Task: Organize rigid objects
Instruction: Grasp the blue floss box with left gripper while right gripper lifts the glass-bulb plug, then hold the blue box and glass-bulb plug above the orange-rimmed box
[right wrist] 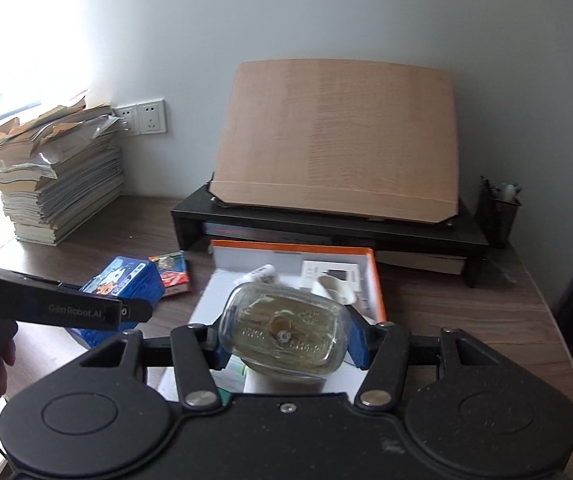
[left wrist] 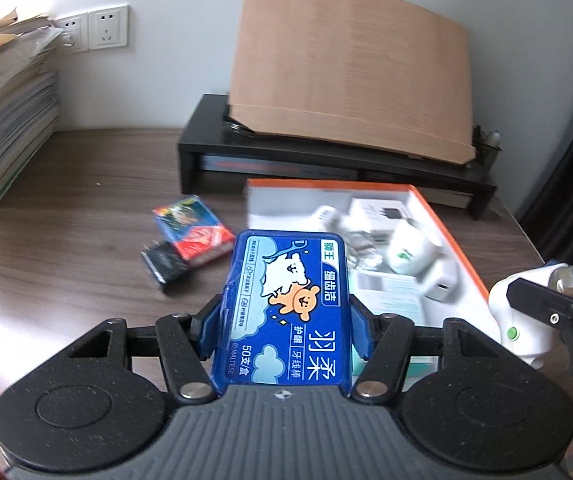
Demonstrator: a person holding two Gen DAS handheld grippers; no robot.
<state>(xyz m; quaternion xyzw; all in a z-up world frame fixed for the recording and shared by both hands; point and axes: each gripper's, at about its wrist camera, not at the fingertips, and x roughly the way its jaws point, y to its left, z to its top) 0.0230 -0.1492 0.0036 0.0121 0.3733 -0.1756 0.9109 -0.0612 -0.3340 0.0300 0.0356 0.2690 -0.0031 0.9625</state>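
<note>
We hold two things above the wood-grain desk: our left gripper clamps a flat, glossy blue plastic box between its pads, and our right gripper clamps a clear rounded container. Both hover just before the orange-rimmed tray; two small packets lie left.

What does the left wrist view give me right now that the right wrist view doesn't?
Only the left wrist view shows the small black packet on the desk and the printed lid of the blue floss-pick box, gripped in the left tongs. Only the right wrist view shows the clear plastic case end-on in the right tongs, plus the mesh pen holder in full. Both show the orange-rimmed box, the red and blue card pack, the paper stack and the wooden board.
</note>
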